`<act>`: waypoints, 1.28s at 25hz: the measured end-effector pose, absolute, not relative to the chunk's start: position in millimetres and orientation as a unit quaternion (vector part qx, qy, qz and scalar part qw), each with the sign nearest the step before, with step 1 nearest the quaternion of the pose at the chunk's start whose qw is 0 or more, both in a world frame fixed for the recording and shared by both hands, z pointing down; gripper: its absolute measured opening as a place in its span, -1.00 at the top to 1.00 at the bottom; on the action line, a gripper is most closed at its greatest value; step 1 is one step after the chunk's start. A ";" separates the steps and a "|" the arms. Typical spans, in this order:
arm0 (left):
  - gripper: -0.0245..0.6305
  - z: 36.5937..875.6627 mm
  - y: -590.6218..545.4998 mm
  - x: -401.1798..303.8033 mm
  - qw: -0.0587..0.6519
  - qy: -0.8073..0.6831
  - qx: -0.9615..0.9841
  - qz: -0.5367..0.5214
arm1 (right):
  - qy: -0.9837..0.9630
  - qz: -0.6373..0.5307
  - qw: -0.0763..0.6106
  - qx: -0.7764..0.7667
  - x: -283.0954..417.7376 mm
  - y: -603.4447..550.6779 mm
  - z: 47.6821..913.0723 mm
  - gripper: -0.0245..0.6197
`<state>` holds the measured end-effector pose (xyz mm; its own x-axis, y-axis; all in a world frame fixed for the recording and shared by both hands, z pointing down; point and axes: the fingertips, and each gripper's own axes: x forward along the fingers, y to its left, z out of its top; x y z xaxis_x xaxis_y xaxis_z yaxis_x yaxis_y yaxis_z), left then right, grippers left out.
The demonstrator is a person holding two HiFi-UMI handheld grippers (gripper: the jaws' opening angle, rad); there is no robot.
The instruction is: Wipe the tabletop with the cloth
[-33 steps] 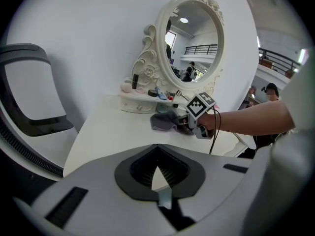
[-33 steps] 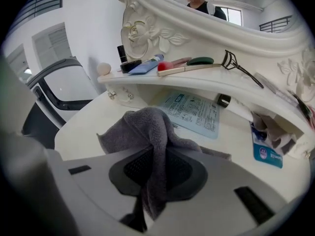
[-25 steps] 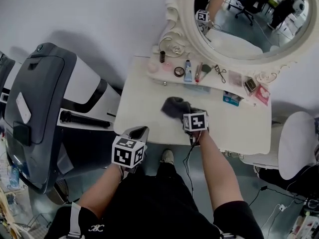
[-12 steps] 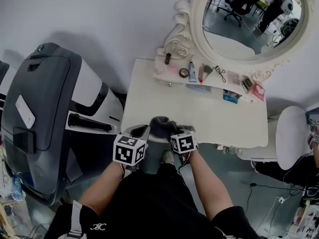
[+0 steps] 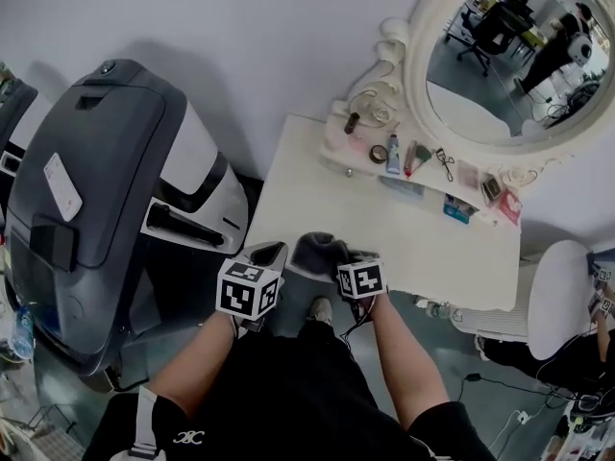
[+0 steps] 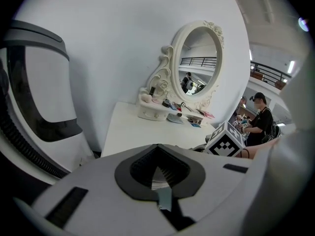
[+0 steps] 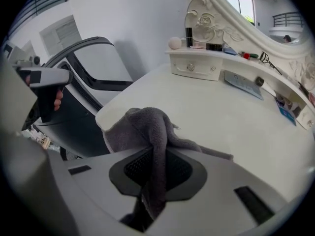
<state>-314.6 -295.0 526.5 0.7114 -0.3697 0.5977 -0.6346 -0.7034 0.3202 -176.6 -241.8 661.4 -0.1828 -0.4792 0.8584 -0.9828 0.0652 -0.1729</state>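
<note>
1. Left tool (image 5: pixel 267 254): lower centre-left, jaws closed on nothing, just off the counter's (image 5: pixel 404 243) near edge; place unchanged.
2. Cloth (image 5: pixel 320 252): grey, bunched, lower centre, on the counter's near edge; a second ago it lay farther in.
3. Right tool (image 5: pixel 352 260): just right of the cloth, clamped on a fold; drawn back with it.

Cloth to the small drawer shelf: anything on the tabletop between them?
Nothing: bare tabletop between the grey cloth and the drawer shelf, clearest in the right gripper view.
</note>
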 end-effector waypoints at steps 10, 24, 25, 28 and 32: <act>0.93 530.2 -295.5 -352.7 0.273 -0.359 0.854 0.257 | -0.671 0.388 0.299 0.557 -155.7 -337.0 660.1 0.75; 0.93 527.6 -280.8 -415.6 0.293 -0.473 0.795 0.243 | -0.681 0.379 0.271 0.565 -136.7 -440.0 653.8 0.75; 0.93 526.9 -278.8 -419.3 0.294 -0.478 0.792 0.241 | -0.680 0.385 0.267 0.564 -136.8 -444.6 653.3 0.75; 0.93 525.9 -274.3 -429.9 0.298 -0.493 0.784 0.233 | -0.677 0.410 0.253 0.557 -140.1 -451.1 653.0 0.75; 0.93 527.4 -272.7 -430.8 0.303 -0.494 0.783 0.225 | -0.684 0.414 0.260 0.541 -156.5 -440.2 654.0 0.75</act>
